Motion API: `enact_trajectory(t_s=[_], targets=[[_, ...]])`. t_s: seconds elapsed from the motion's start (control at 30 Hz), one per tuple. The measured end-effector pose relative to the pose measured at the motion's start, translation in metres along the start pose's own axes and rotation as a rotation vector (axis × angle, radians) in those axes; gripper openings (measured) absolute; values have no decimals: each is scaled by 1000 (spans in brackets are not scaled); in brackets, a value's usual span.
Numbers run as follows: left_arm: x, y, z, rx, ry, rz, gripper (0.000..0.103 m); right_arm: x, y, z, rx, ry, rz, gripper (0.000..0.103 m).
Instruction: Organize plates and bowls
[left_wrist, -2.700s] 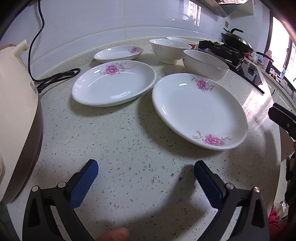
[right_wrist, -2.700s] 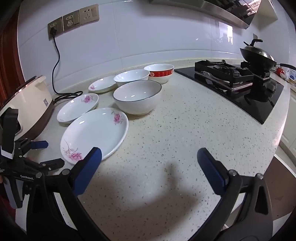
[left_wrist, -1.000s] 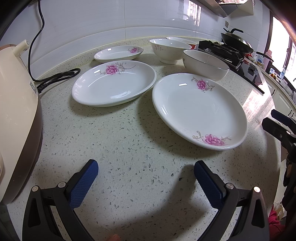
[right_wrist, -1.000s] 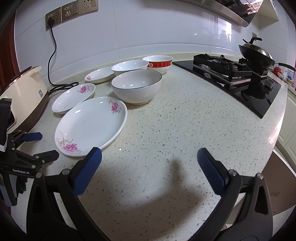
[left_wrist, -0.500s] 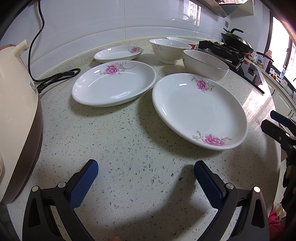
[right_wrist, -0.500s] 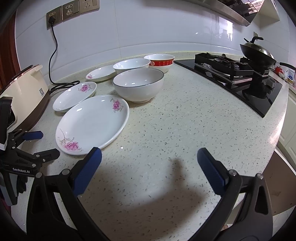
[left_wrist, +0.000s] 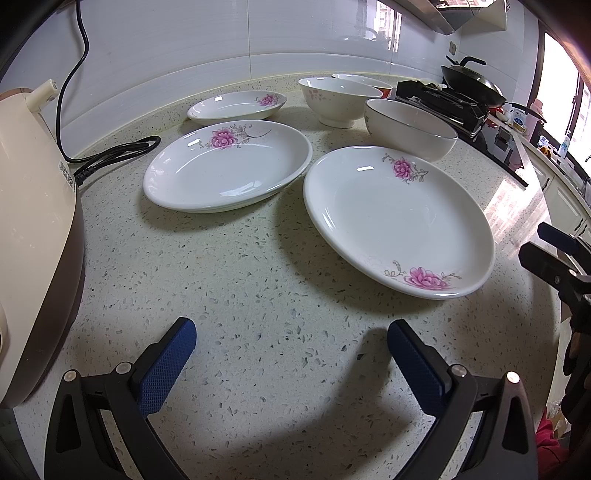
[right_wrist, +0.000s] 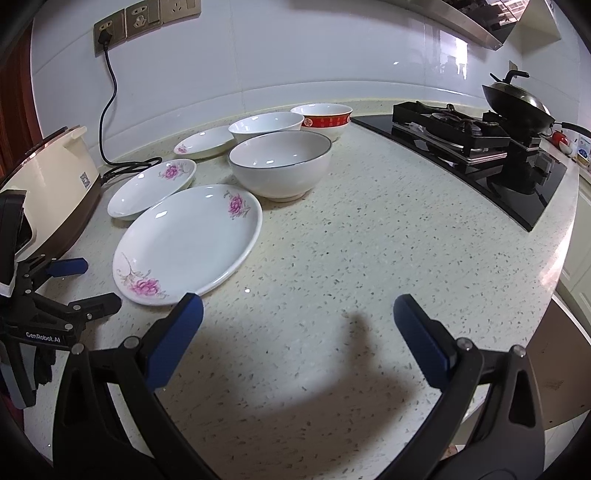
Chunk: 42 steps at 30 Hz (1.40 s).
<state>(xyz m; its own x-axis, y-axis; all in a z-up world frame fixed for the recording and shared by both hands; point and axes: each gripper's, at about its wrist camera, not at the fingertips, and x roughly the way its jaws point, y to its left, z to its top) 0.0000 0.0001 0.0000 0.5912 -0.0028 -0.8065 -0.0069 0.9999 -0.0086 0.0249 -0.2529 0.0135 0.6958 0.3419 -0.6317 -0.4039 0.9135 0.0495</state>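
Left wrist view: left tool (left_wrist: 291, 350) apart, empty, lower frame; large white pink-flowered ceramic plate (left_wrist: 397, 218) centre-right on speckled tabletop (left_wrist: 240, 280). Right tool (right_wrist: 297, 325) apart, empty.

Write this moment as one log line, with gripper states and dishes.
left gripper: open, empty | right gripper: open, empty | three flowered plates, three bowls: unstacked on counter | phase: none grasped

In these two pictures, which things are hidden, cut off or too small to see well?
- Red-banded bowl: in the left wrist view, mostly hidden behind the footed bowl.
- Cream appliance: cut by the left edge in both views.
- Items beyond the wok: too small.
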Motion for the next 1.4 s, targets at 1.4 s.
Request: enact_trajectory(t_s=[1.4], targets=[[-30, 6, -9, -237, -85, -110, 103, 55, -29, 43, 123, 231, 336, 103]])
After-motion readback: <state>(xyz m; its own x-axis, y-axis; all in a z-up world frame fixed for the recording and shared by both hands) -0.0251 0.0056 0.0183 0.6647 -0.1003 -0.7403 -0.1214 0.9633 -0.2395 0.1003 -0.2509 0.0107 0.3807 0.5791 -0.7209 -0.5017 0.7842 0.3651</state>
